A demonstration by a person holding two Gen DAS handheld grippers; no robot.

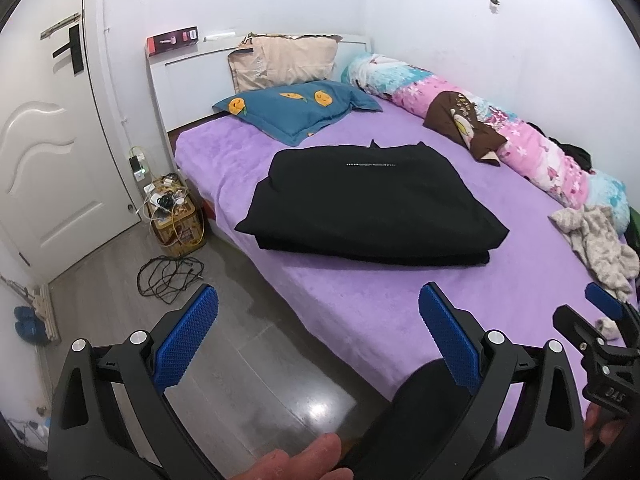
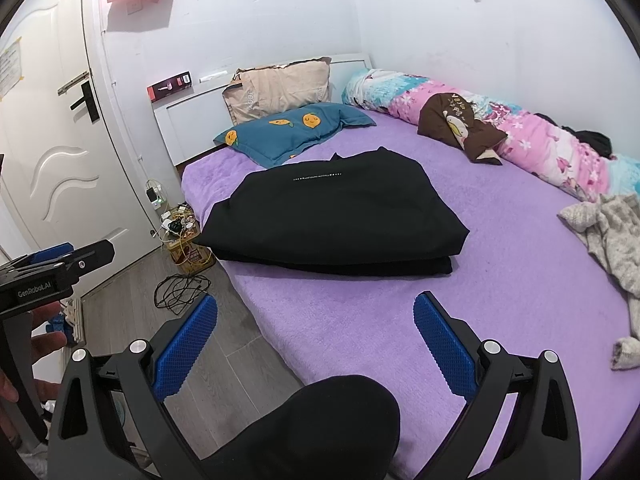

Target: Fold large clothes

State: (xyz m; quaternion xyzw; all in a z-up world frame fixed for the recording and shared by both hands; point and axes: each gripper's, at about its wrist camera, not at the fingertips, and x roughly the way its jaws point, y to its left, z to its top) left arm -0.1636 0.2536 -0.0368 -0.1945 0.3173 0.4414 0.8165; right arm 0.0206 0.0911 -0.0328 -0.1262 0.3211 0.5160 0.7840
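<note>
**Fold looks complete; both grippers clear**

Left gripper: jaws apart, empty, near the purple fleece bed's front edge. Black fabric garment lies mid-bed as a stacked rectangle. Right gripper: jaws apart, empty. Crumpled grey cloth at bed's right, possibly next.

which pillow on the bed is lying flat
The blue pillow with the orange fruit faces lies flat on the purple bedsheet. The beige pillow behind it stands propped against the white headboard.
</note>
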